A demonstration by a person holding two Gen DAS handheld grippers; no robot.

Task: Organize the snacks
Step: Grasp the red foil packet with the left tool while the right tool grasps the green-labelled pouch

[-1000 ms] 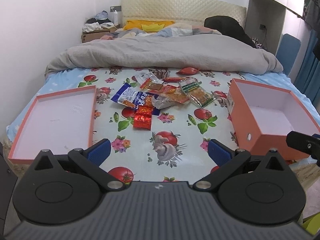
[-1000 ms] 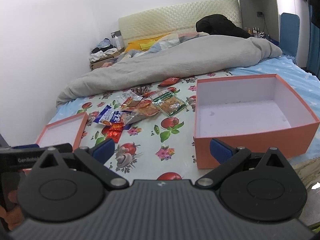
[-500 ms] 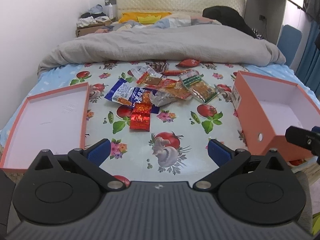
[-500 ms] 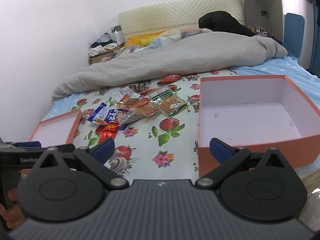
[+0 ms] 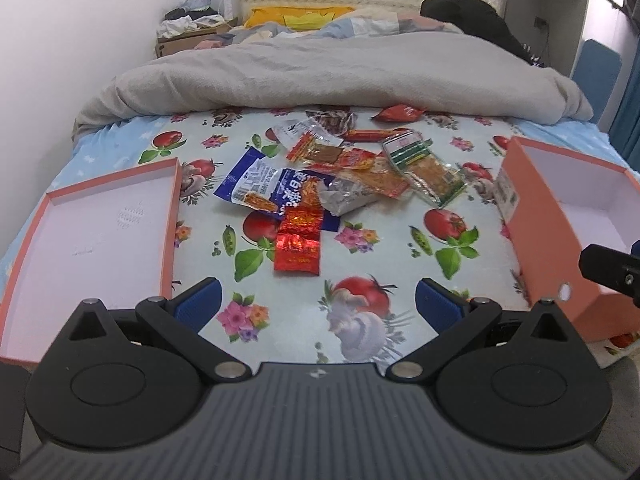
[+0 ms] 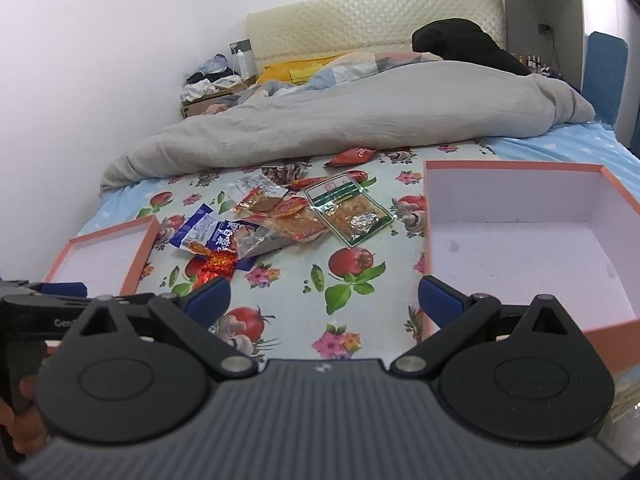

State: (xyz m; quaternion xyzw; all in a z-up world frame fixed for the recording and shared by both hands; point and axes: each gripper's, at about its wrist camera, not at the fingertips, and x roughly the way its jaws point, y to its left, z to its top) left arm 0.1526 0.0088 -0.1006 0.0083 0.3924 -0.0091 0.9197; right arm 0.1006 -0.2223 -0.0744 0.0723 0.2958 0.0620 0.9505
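A heap of snack packets [image 5: 340, 176] [image 6: 288, 216] lies mid-bed on the fruit-print sheet: a blue-and-white bag [image 5: 264, 188], a red foil packet [image 5: 298, 246], a clear packet with a green label [image 5: 426, 170], a red packet [image 5: 400, 113] near the duvet. An empty orange box [image 5: 568, 216] [image 6: 520, 240] stands on the right, its shallow lid [image 5: 92, 232] [image 6: 108, 256] on the left. My left gripper [image 5: 318, 304] is open, short of the red foil packet. My right gripper [image 6: 324, 298] is open, left of the box.
A grey duvet [image 5: 340, 76] covers the far half of the bed, with pillows and a black garment [image 5: 468, 12] behind. The right gripper's tip [image 5: 608, 266] shows at the box edge. A hand [image 6: 20, 420] holds the left gripper. A blue chair [image 5: 596, 64] stands at right.
Both grippers have moved forward and higher over the bed, so the snacks and boxes look nearer. Both stay open and nothing on the bed has moved.
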